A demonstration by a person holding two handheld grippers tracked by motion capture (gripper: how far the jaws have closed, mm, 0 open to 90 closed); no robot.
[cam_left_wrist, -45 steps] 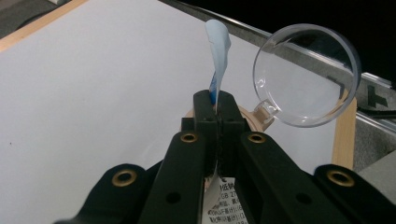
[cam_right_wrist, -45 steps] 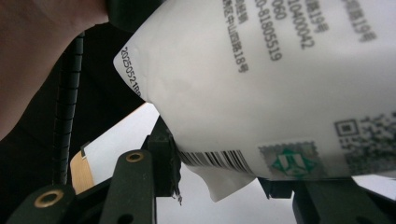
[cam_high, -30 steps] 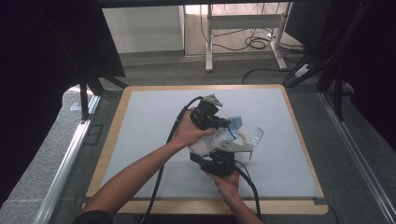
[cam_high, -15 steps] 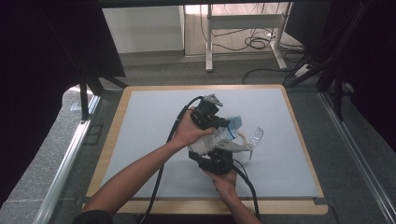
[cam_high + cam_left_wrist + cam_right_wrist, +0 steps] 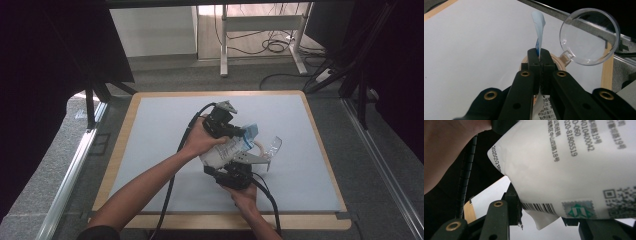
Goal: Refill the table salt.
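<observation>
A white printed pouch (image 5: 223, 151) with a blue top edge (image 5: 538, 23) hangs above the white mat between my two grippers. My left gripper (image 5: 239, 132) comes in from the upper left, and its jaws (image 5: 539, 56) are pressed together on the pouch's blue top strip. Below it, my right gripper (image 5: 235, 164) is shut on the pouch's bottom corner; in the right gripper view the pouch (image 5: 564, 167) with barcode and QR print sits between the jaws (image 5: 541, 216). Just right of the pouch stands a clear round cup (image 5: 272, 146) (image 5: 589, 37), beside a beige ring (image 5: 559, 62).
The white mat (image 5: 150, 130) lies on a wooden-edged board (image 5: 120, 145). Black cables (image 5: 187, 135) trail from both grippers toward the near edge. Metal rails run along the left and right sides, and a desk frame (image 5: 260, 22) stands beyond the table.
</observation>
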